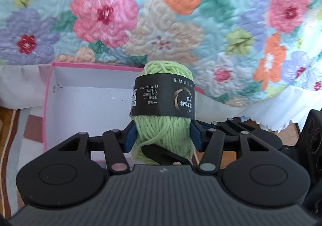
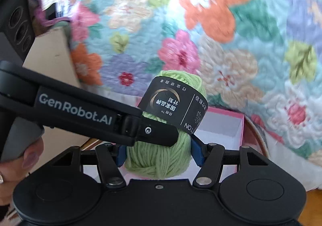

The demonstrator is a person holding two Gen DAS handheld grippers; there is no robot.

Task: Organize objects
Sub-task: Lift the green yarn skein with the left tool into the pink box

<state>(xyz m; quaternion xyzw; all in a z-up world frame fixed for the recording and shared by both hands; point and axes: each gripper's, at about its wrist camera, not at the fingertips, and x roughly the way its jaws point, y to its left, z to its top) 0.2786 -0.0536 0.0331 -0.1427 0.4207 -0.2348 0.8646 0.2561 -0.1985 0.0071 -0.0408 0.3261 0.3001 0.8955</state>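
A light green yarn ball (image 1: 163,129) with a black paper band is gripped between the blue pads of my left gripper (image 1: 162,135). The same yarn ball (image 2: 159,155) also sits between the blue pads of my right gripper (image 2: 158,151). Both grippers are shut on it from different sides, and the left gripper's black finger (image 2: 153,131) crosses in front of the ball in the right wrist view. An open pink box (image 1: 50,89) with a white inside lies just behind and below the ball; it also shows in the right wrist view (image 2: 240,125).
A quilted floral bedspread (image 1: 161,14) fills the background in both views. A cardboard box (image 2: 52,53) stands at the left in the right wrist view. A striped rug (image 1: 12,135) lies under the pink box. A person's hand (image 2: 18,157) holds the left gripper.
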